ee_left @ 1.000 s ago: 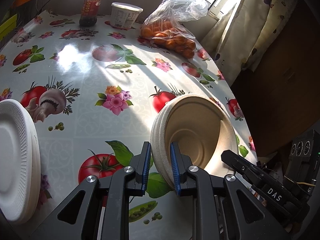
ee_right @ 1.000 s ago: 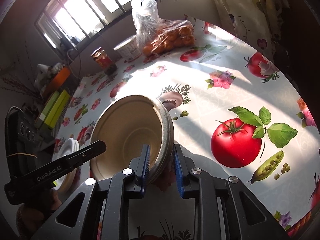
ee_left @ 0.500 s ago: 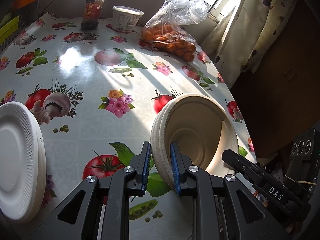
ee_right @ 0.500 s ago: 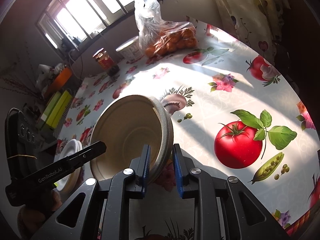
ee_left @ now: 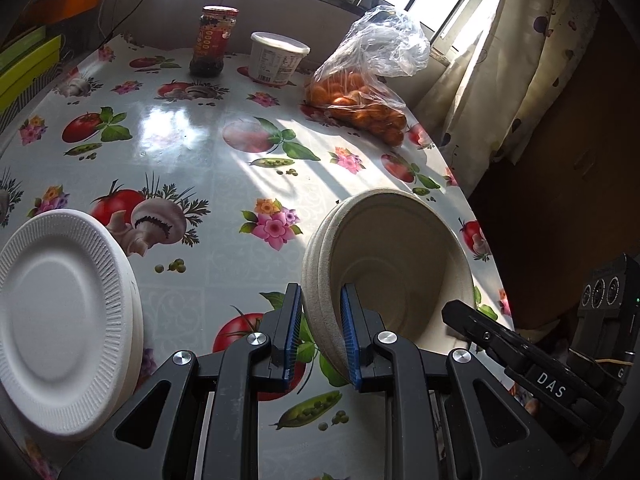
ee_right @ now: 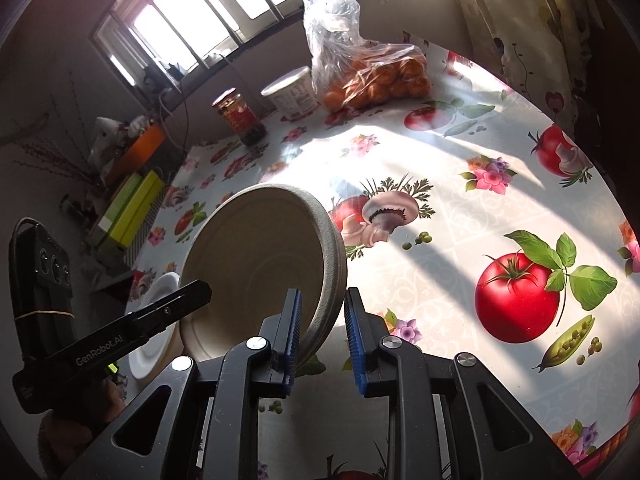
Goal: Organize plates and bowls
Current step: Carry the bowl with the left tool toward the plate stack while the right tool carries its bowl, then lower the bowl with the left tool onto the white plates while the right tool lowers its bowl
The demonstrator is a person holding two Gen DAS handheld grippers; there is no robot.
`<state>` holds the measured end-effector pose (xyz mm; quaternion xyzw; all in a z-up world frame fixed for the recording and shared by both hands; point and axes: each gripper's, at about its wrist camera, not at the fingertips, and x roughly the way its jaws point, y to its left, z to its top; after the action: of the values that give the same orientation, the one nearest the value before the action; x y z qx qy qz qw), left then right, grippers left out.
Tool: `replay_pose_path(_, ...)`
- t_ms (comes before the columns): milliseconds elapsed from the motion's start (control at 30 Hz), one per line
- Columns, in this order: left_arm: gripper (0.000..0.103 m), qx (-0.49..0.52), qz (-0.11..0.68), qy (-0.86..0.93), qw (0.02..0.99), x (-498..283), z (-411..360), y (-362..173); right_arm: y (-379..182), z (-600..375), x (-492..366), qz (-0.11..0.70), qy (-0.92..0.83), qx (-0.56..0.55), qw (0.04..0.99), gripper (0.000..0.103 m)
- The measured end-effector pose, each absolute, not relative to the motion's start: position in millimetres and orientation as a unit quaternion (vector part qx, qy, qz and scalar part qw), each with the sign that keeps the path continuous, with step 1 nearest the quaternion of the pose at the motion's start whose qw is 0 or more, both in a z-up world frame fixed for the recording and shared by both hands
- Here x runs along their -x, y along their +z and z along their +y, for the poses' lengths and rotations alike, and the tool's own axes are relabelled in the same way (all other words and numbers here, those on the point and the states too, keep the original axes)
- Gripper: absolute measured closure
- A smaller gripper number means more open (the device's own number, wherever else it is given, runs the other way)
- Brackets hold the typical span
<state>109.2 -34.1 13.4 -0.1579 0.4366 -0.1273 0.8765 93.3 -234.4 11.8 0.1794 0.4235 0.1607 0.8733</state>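
A stack of beige paper bowls (ee_left: 400, 248) hangs tilted above the flowered tablecloth (ee_left: 192, 152), held from both sides. My left gripper (ee_left: 320, 298) is shut on the near-left rim of the stack. My right gripper (ee_right: 320, 304) is shut on the opposite rim of the bowls (ee_right: 256, 256). In each wrist view the other gripper's black finger (ee_left: 476, 322) reaches in at the far rim. A stack of white ribbed paper plates (ee_left: 60, 312) lies on the table to the left, also visible past the bowls as the white plates (ee_right: 154, 292).
At the back of the table stand a dark sauce jar (ee_left: 212, 40), a white lidded tub (ee_left: 276, 58) and a plastic bag of oranges (ee_left: 356, 96). The table edge curves down the right, with a curtain (ee_left: 520, 60) and a dark cabinet beyond. Green boxes (ee_right: 132, 208) lie far left.
Both grippers have risen a little with the bowl stack between them. More of the window and the white plates now shows. Both grips are unchanged.
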Motion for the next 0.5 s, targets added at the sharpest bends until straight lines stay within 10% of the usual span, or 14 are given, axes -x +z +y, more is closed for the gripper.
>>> replay_pose_path(500, 0.082, 0.181, 0.418, -0.082, 0.887, -95, 12, 23, 22, -183, -102, 0.431, 0.205, -0.146, 0.867, 0.081)
